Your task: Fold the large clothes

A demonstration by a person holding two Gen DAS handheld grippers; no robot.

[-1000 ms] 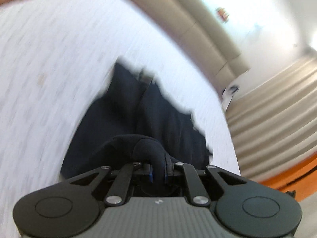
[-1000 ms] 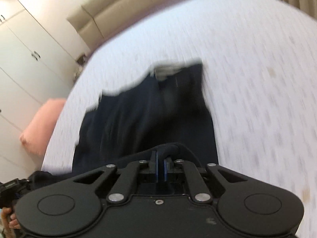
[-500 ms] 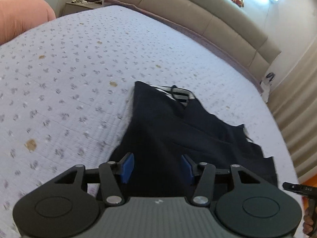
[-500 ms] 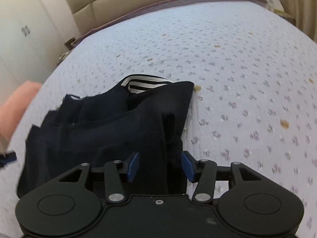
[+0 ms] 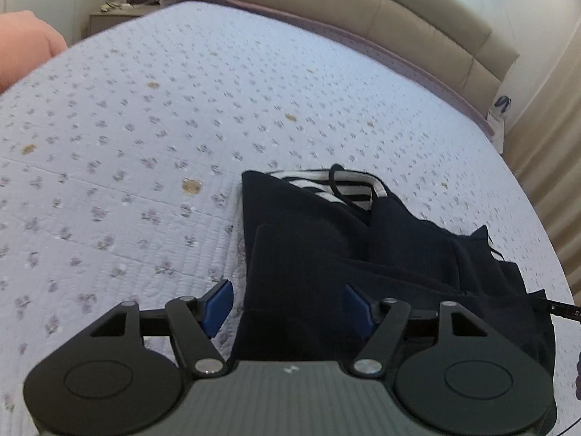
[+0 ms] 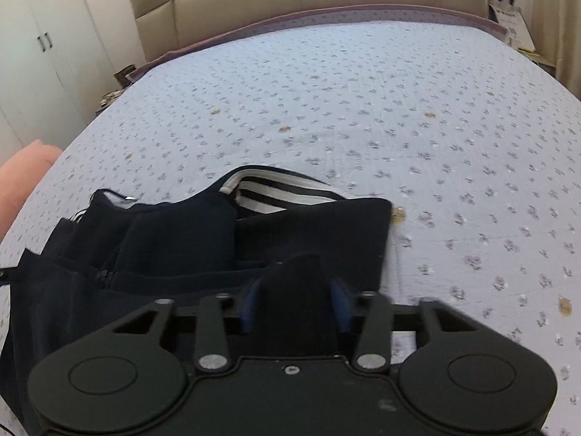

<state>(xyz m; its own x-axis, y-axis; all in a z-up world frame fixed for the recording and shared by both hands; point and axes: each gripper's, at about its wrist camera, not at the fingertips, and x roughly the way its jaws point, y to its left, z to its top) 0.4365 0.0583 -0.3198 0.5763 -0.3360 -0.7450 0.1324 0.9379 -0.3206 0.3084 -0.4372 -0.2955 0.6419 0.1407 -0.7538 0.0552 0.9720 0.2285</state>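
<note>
One dark navy garment, folded, on the floral bedspread well short of the headboard. Two grippers at its near edge: left gripper opening, pads clear of the cloth; right gripper closing, a fold bunched between its pads. One pink pillow beyond the garment's left.
</note>
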